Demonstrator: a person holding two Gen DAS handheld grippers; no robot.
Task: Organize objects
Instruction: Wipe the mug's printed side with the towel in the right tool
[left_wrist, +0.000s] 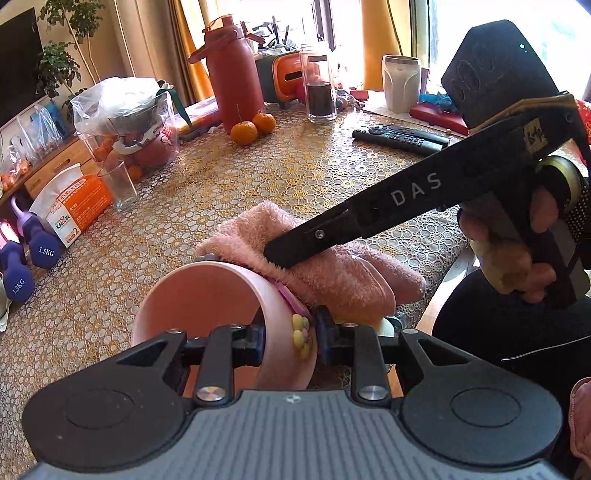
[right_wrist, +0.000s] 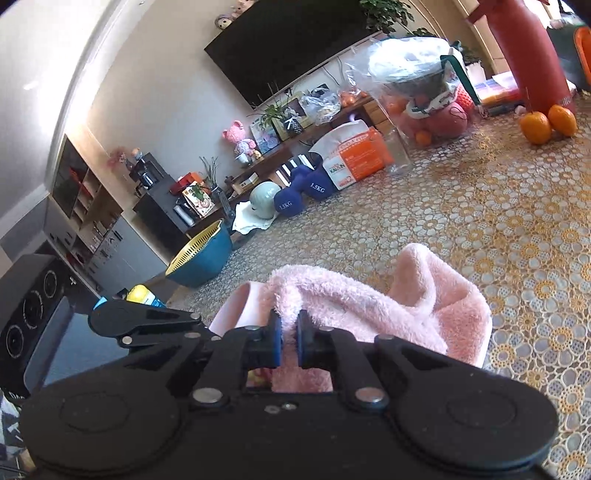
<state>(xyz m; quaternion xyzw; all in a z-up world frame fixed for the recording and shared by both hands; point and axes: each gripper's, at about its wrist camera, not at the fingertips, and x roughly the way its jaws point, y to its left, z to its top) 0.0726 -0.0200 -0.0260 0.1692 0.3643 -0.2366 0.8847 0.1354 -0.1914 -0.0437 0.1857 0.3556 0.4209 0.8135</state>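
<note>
A pink bowl (left_wrist: 221, 295) with a small flower decoration is tilted on its side near the table's front edge. My left gripper (left_wrist: 290, 341) is shut on the bowl's rim. A fluffy pink towel (left_wrist: 332, 269) lies against the bowl's outside. My right gripper (right_wrist: 290, 341) is shut on a fold of the pink towel (right_wrist: 388, 306); in the left wrist view its black fingers (left_wrist: 295, 251) press into the towel from the right. The bowl's edge (right_wrist: 240, 310) shows just left of the towel in the right wrist view.
The table has a gold lace cloth (left_wrist: 295, 177). On it stand a drinking glass (left_wrist: 122, 184), an orange box (left_wrist: 74, 210), purple dumbbells (left_wrist: 37, 247), a bagged fruit pile (left_wrist: 129, 122), two oranges (left_wrist: 253, 127), a red bottle (left_wrist: 232, 74), a jar (left_wrist: 319, 88), a remote (left_wrist: 399, 138) and a blue bowl (right_wrist: 203, 258).
</note>
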